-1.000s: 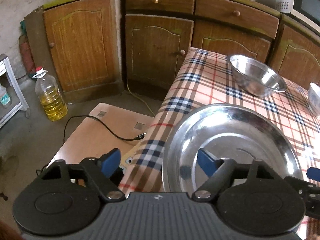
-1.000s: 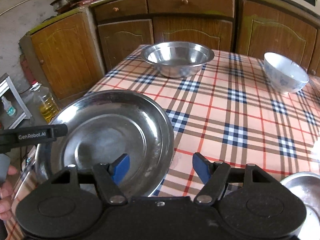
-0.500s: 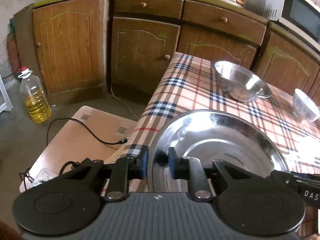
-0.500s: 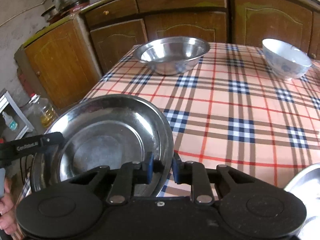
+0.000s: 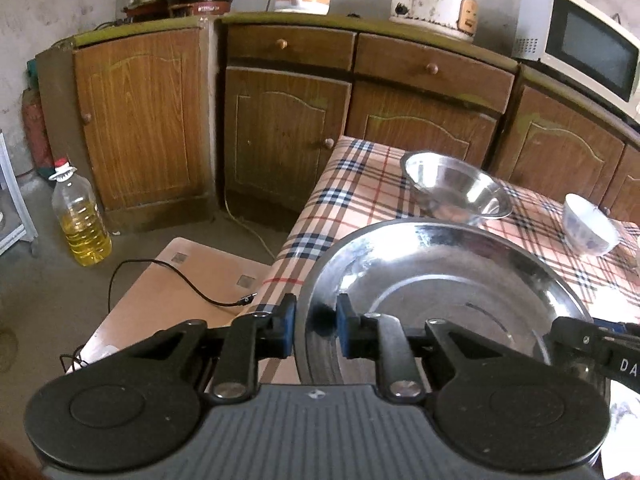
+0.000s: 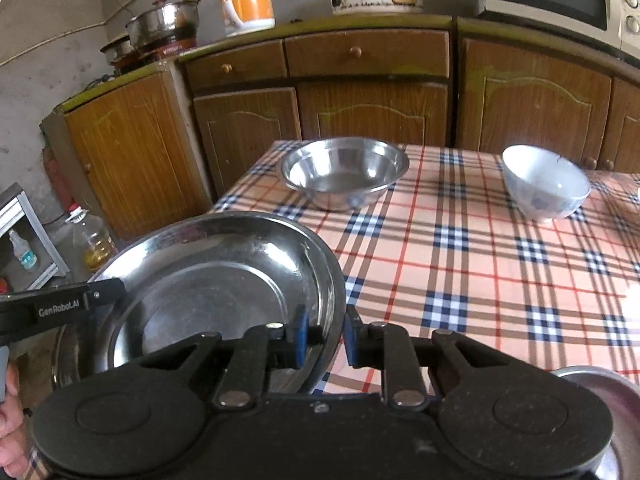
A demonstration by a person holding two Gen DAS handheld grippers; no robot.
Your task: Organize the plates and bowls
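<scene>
A large shiny steel plate (image 5: pixel 448 280) is held above the plaid table (image 5: pixel 360 184). My left gripper (image 5: pixel 316 330) is shut on the plate's left rim. My right gripper (image 6: pixel 325 334) is shut on the right rim of the same plate (image 6: pixel 208 280). A steel bowl (image 6: pixel 344 172) stands at the table's far side and also shows in the left wrist view (image 5: pixel 456 186). A white patterned bowl (image 6: pixel 544 184) stands to its right; it also shows in the left wrist view (image 5: pixel 590 230).
Another steel dish's edge (image 6: pixel 600 384) shows at the near right. Wooden cabinets (image 6: pixel 372 92) line the back wall. An oil bottle (image 5: pixel 82 220) and a low board with a cable (image 5: pixel 192 280) are on the floor to the left.
Both grippers have gone from open to shut on opposite rims of the large steel plate. The plate now rides higher and the views have risen with it.
</scene>
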